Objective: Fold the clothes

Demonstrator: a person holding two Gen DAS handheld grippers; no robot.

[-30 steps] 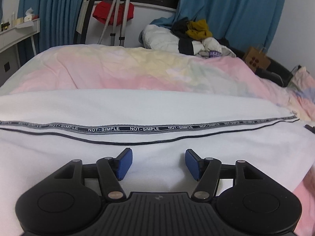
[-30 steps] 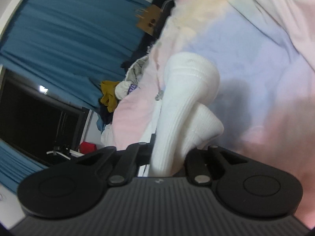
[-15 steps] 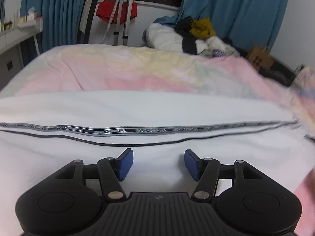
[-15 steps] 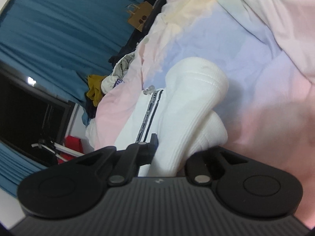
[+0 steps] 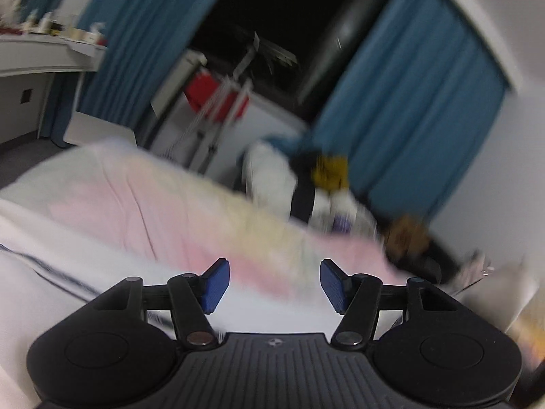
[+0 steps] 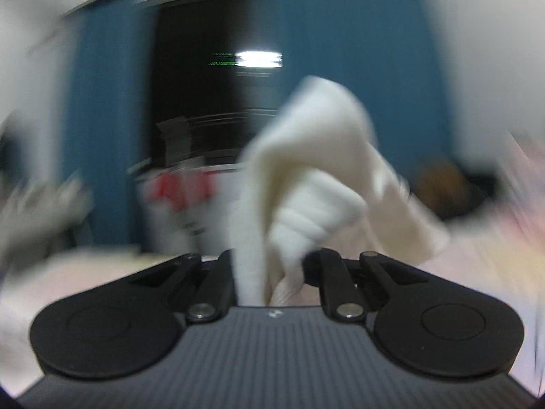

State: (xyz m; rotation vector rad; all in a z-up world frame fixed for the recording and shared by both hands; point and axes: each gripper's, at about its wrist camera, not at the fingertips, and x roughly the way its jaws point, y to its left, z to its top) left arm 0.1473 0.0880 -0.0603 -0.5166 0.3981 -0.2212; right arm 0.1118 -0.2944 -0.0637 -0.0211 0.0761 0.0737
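Both of my views are smeared with blur, so I read only the big shapes. Largest ahead of my left gripper [image 5: 274, 284] is the bed under its pastel pink and yellow cover [image 5: 190, 211], stretching from just beyond the blue pads [image 5: 214, 286] to the far edge. Behind it hang teal curtains [image 5: 419, 112] on both sides of a dark window [image 5: 293, 17]. A white garment [image 5: 44, 266] with a dark printed stripe lies low to the left of those tongs, running under them. Beyond the right pad, at the far edge of the bed, sits a heap of clothes [image 5: 327, 184], white, black and mustard. A metal stand carrying something red [image 5: 218, 102] is ahead, left of centre. My left tongs are spread wide with nothing between the 2 pads.

My right gripper [image 6: 269, 274] is clamped on a bunched white fabric fold [image 6: 313, 177], which rises straight up ahead of the tongs and blocks the middle of that view.
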